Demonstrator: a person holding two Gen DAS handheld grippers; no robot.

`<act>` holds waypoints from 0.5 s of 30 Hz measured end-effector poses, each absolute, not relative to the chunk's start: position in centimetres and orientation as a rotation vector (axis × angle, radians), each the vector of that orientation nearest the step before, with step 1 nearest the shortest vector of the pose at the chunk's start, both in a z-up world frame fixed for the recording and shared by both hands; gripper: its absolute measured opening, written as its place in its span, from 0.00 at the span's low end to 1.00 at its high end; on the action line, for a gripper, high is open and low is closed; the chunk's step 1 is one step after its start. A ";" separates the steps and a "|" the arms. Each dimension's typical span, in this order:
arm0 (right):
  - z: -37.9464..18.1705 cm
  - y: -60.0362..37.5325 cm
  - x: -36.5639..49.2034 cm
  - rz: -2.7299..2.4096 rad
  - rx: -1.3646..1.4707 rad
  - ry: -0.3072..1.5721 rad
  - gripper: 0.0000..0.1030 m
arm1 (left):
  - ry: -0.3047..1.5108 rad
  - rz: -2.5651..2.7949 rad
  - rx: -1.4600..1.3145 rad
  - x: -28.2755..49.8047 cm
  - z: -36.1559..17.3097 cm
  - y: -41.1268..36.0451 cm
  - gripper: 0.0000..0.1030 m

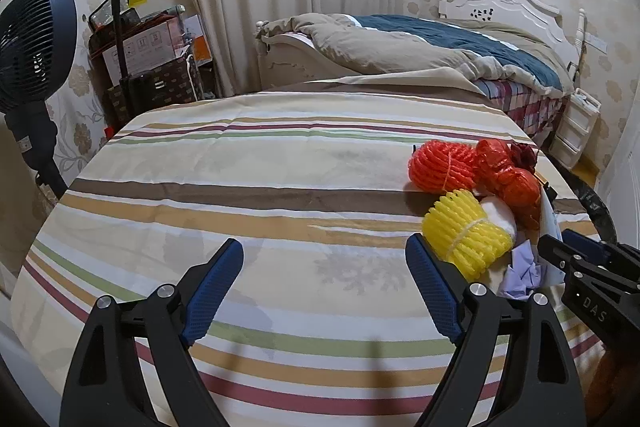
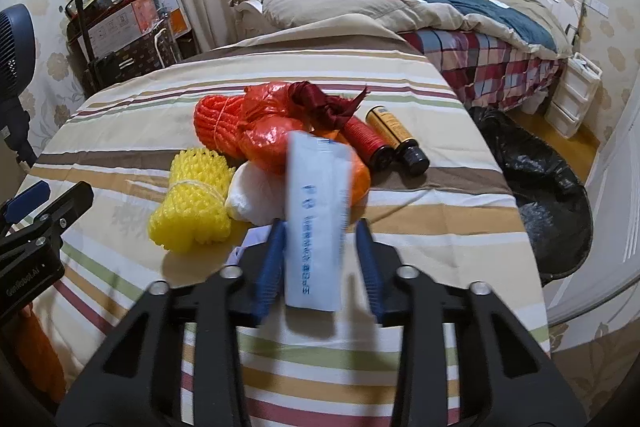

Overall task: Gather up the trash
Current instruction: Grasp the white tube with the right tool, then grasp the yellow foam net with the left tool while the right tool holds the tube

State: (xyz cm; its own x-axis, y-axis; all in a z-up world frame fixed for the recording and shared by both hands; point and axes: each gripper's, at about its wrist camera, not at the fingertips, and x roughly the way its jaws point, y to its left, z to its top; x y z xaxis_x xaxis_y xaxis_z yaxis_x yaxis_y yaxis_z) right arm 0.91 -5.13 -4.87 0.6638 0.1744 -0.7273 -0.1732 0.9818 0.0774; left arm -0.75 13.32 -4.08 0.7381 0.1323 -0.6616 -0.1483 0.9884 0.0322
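1. As the trash heap waits on the striped cloth, the right gripper is clenched on a white packet printed with blue characters; the packet stands up between the blue pads and looks blurred.
2. Light and thin by the look of it, the packet will probably bend or slide; its lower half sits in the pads, the upper half flaps free over the heap.
3. Hovering over bare cloth with nothing between its blue fingers, the left gripper is spread wide, just left of the yellow foam net.
4. Bound round the middle with string, the yellow foam net and the orange foam net look soft and springy; the waist would likely be the surest place to take hold.
5. Crumpled against them lie an orange-red plastic bag, a white wad and pale lilac paper, all probably weightless and crushable anywhere.
6. Lying side by side on the far right of the heap, two small bottles seem rigid and smooth; they may roll, so a grip across the body should suit them.
7. Beyond the cloth's right edge, a black bag lies open on the floor, presumably the destination.
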 end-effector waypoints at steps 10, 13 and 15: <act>-4.6 -5.6 -0.1 0.186 -0.014 0.796 0.21 | 0.730 0.115 -0.022 -1.0 -4.4 11.8 0.81; -4.5 -6.4 -0.6 0.174 -0.007 0.789 0.21 | 0.726 0.099 -0.020 -1.1 -4.3 11.1 0.81; -4.5 -6.9 -0.7 0.162 -0.006 0.786 0.21 | 0.724 0.086 -0.023 -1.1 -4.3 10.7 0.82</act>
State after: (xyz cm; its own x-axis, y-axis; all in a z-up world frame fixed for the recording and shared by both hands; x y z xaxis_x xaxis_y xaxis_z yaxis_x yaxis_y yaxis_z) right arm -0.72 -6.92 -4.48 0.6949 0.1433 -0.7047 -0.1475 0.9875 0.0553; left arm -1.11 10.65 -4.26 0.7457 0.0705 -0.6625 -0.0862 0.9962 0.0090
